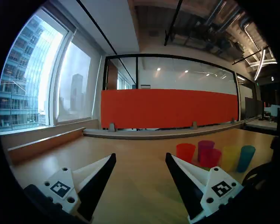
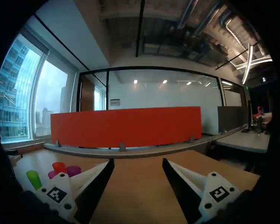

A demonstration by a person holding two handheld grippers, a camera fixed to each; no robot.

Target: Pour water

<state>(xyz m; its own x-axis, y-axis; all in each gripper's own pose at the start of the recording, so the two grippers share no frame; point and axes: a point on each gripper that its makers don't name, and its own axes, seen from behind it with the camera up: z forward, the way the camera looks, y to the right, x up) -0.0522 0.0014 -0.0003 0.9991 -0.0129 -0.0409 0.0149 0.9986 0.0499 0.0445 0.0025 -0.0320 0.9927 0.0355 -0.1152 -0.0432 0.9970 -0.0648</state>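
In the left gripper view my left gripper hovers open over a wooden table, nothing between its fingers. To its right stand several translucent cups: an orange cup, a purple cup, a pink cup, a yellow cup and a teal cup. In the right gripper view my right gripper is open and empty above the same table. Left of it, partly behind its left finger, are a green cup, an orange cup and a purple cup.
A long orange partition runs along the table's far edge with glass walls behind it. Large windows line the left side above a wooden ledge. Another desk with equipment stands at the right.
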